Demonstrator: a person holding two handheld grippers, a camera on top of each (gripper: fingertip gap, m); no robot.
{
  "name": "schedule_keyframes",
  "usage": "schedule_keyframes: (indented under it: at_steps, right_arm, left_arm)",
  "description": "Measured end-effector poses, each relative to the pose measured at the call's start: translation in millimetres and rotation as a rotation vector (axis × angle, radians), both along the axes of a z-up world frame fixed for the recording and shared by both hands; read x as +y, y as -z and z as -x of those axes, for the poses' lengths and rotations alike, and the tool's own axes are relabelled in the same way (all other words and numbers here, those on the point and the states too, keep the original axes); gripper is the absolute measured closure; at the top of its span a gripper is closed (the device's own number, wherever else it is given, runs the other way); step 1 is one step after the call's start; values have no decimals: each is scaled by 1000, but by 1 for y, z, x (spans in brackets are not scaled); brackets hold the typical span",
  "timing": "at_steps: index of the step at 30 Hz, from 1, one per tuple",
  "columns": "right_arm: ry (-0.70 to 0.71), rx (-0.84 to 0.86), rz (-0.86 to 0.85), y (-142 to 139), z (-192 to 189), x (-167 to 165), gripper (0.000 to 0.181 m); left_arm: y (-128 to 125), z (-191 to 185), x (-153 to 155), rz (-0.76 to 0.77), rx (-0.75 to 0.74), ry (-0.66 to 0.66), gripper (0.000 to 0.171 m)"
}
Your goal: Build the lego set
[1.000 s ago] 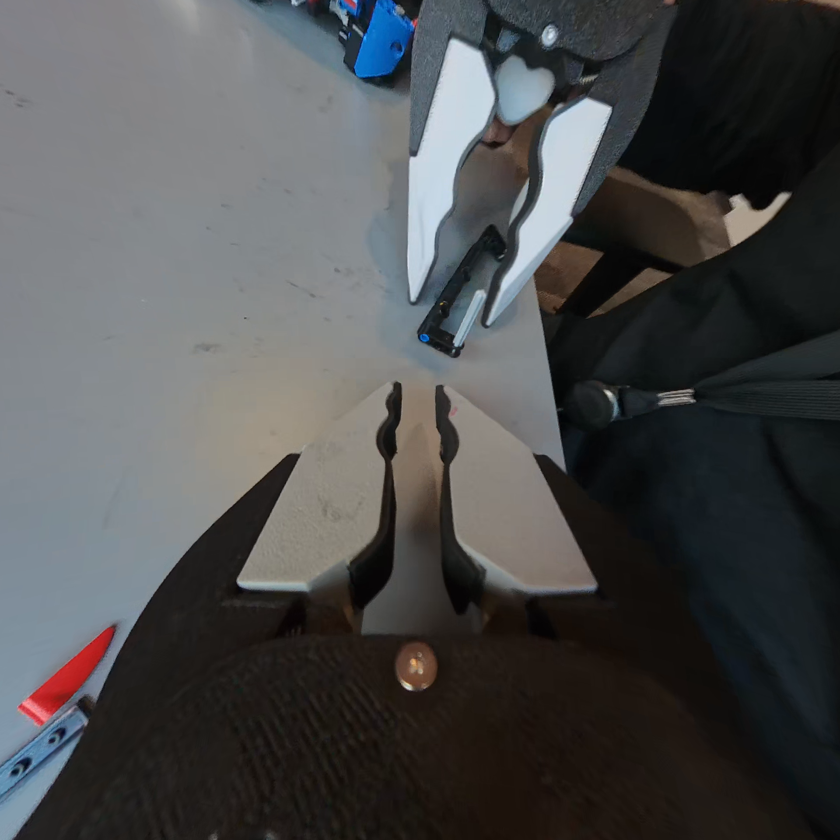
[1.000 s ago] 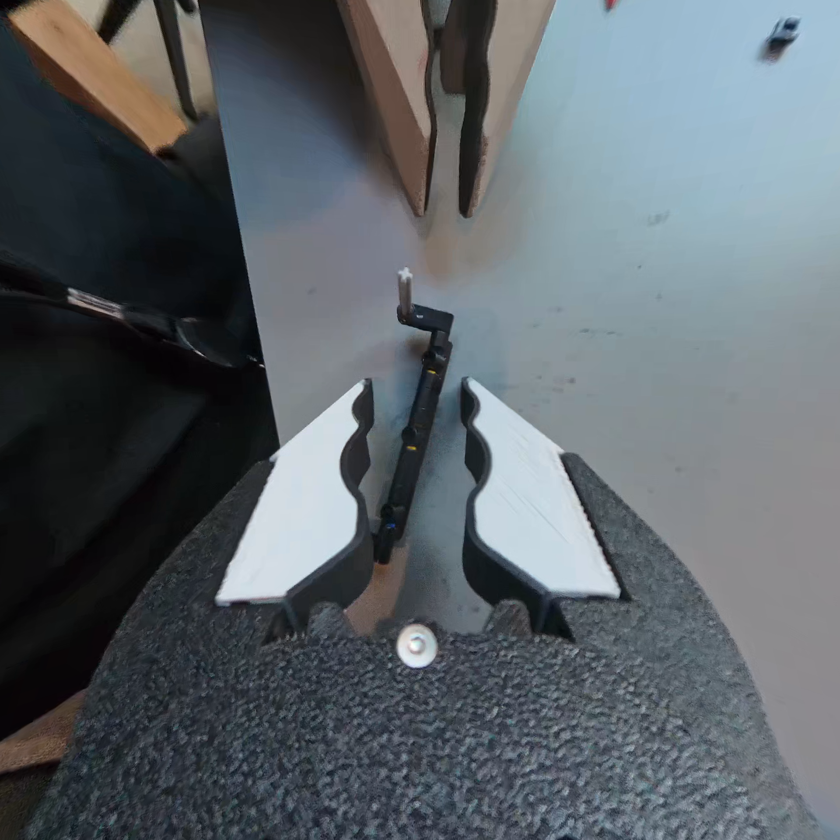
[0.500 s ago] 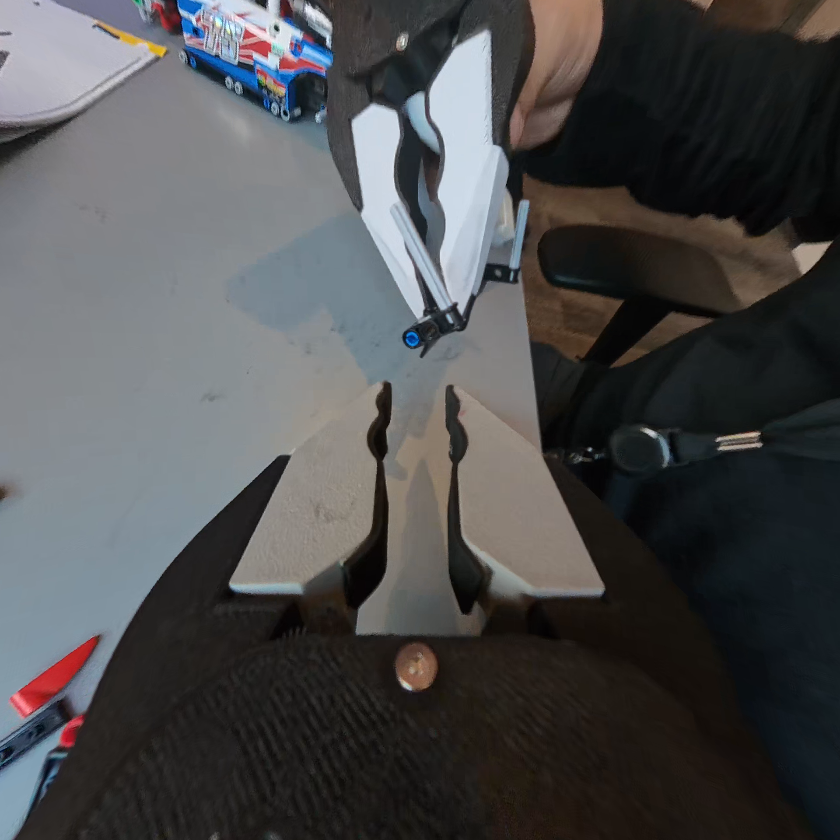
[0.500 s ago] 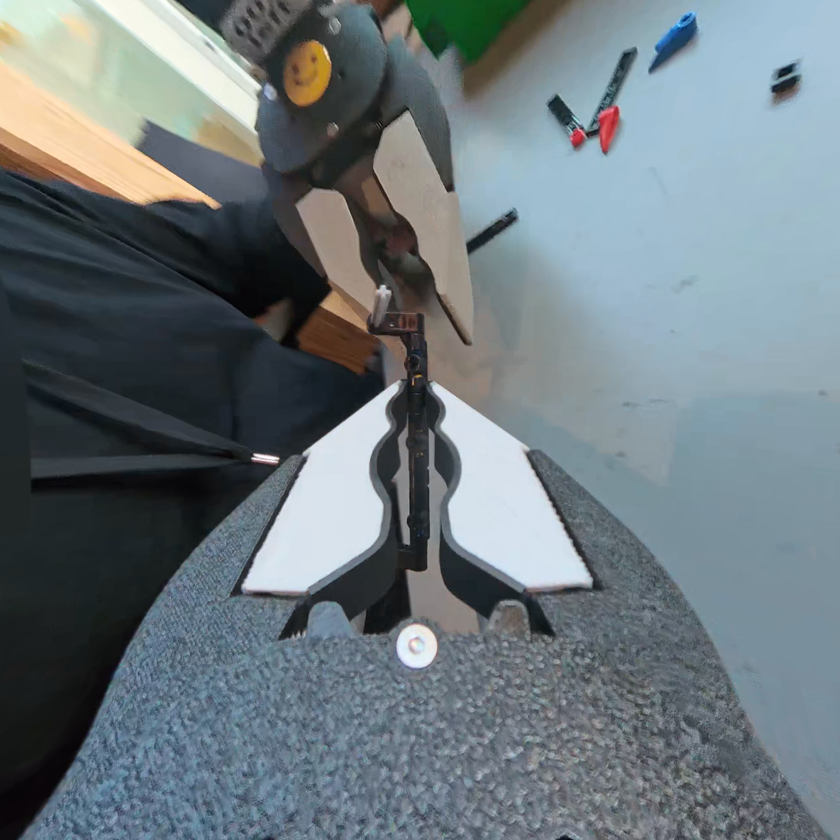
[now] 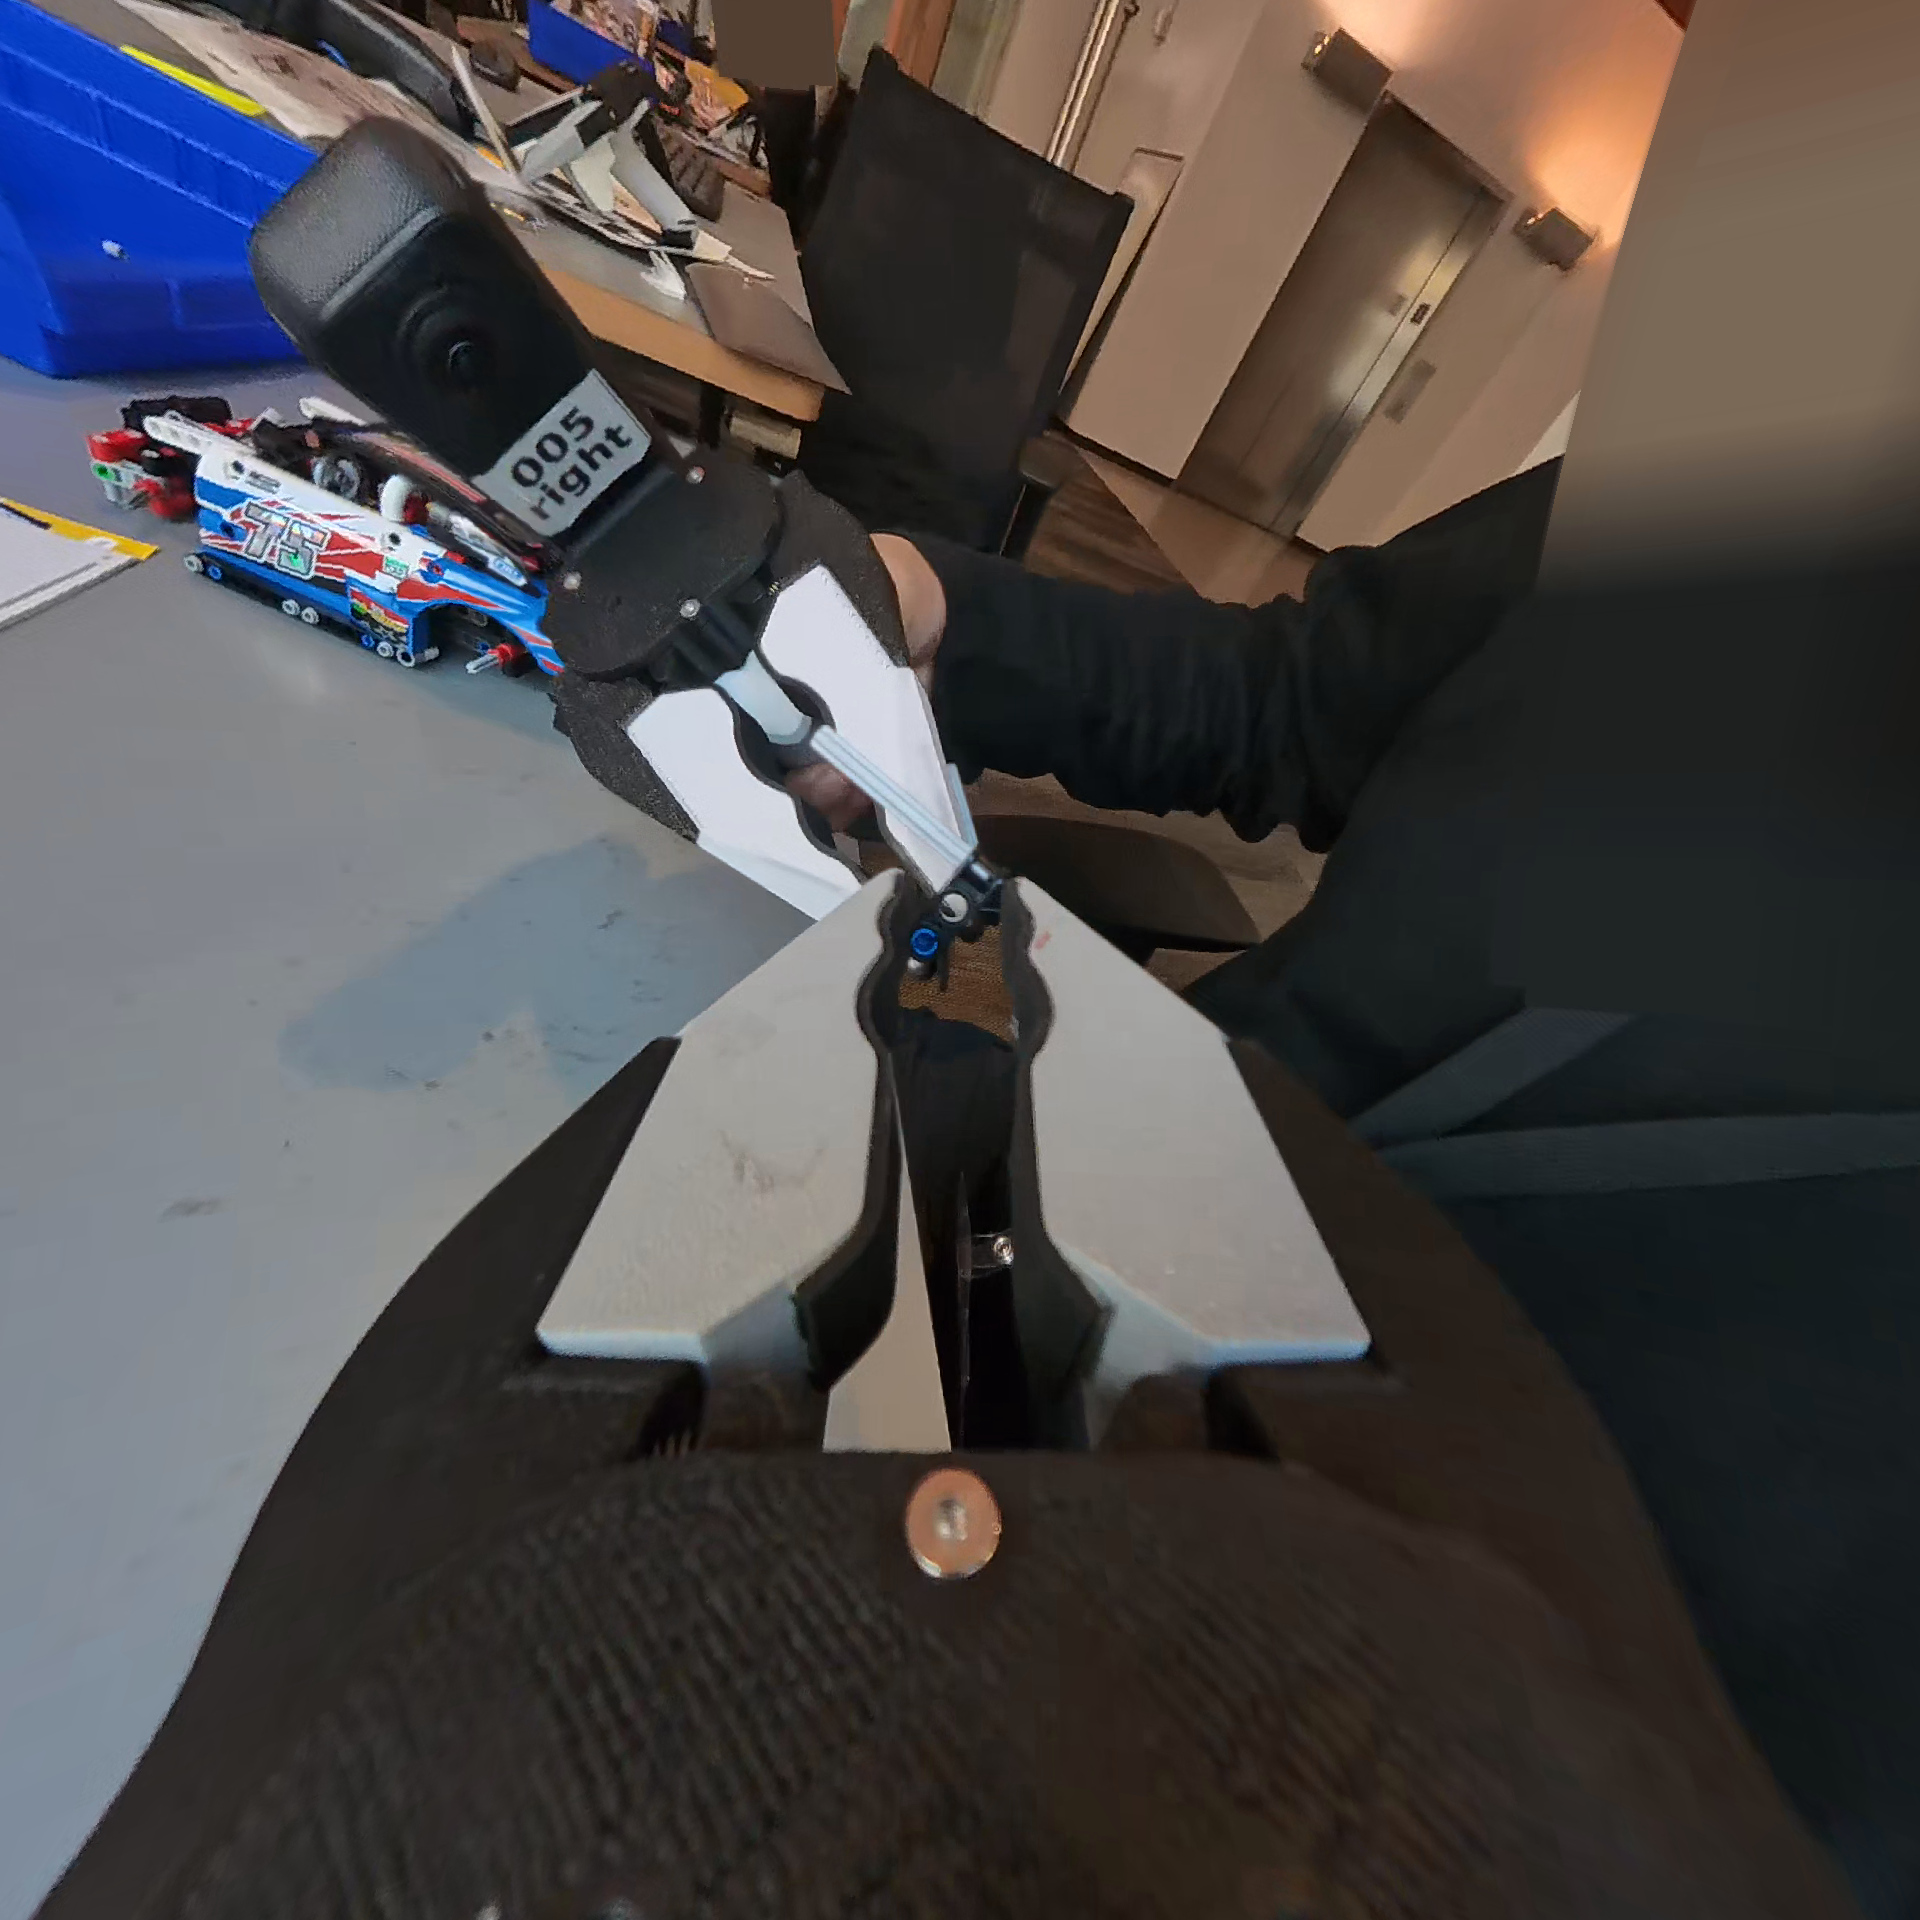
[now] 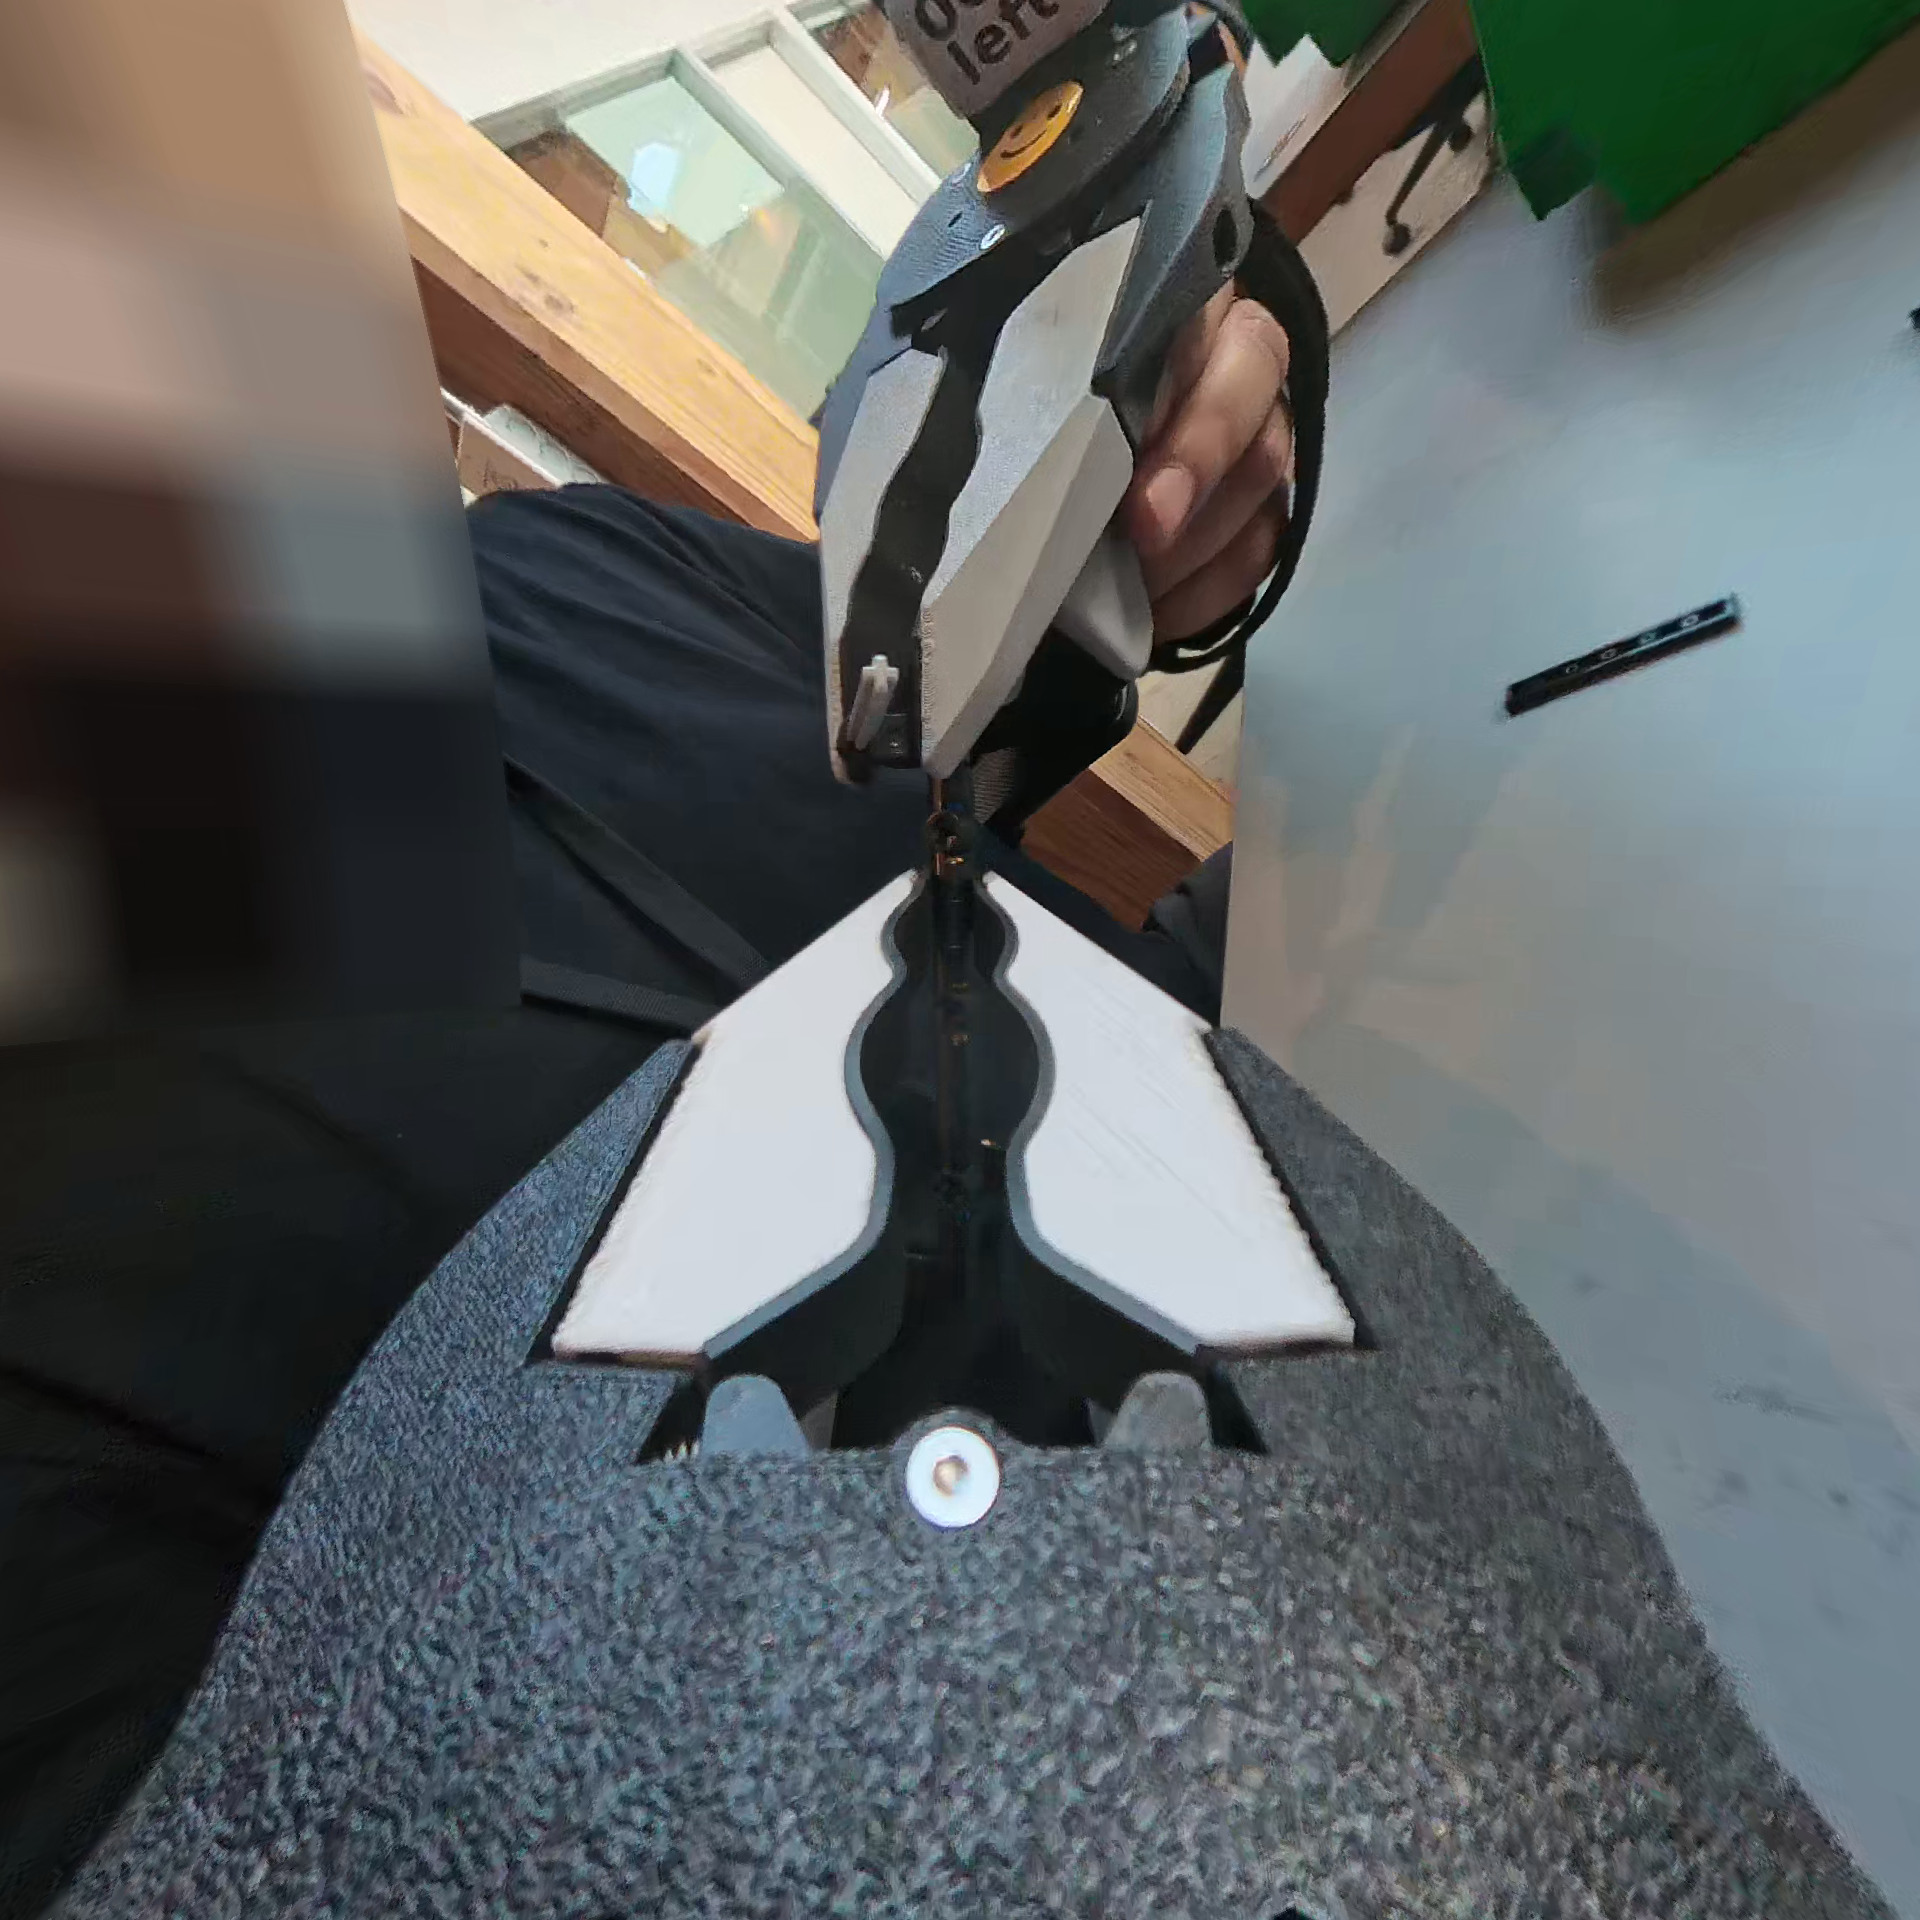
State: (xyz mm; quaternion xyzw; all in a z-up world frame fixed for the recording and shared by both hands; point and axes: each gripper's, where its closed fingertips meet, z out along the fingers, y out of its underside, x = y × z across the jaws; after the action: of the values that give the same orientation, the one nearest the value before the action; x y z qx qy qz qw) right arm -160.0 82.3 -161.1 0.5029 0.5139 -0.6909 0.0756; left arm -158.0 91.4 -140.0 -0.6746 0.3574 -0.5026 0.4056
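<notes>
in the left wrist view, a blue bin [image 5: 114,239] is seen at the far left on the grey table [image 5: 260,883], and just in front of it a blue, white and red lego race car [image 5: 343,551] is parked. the right gripper [image 5: 904,831] is held up above the table edge, clamped on a black lego assembly with a light grey axle [image 5: 883,784]. the assembly's black end with a blue pin [image 5: 940,930] lies between the tips of the left gripper [image 5: 951,904], whose jaws are narrowed around it; whether it is actually pinched cannot be told.

in the right wrist view, the thin black beam [image 6: 951,997] is gripped edge-on between the closed jaws. a loose black beam [image 6: 1621,655] lies on the table at the right.
</notes>
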Motion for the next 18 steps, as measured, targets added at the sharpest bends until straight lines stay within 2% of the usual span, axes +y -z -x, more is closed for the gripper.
schedule_keyframes:
  at_steps: [5, 9, 15, 18]
  right_arm:
    - [-53, 30, -23, -5, -5, -5, 175]
    - [-106, 49, 32, -8, -6, -11, 175]
    - [-179, 89, 131, -13, -8, -19, 175]
    - [-177, 97, 141, -11, -6, -17, 175]
  left_arm:
    - [-1, 1, -13, -76, 29, 52, 158]
    - [-2, -2, -19, -136, 43, 84, 158]
    - [-5, -4, -23, -255, 76, 77, 165]
    - [-4, -3, -21, -294, 138, 43, 166]
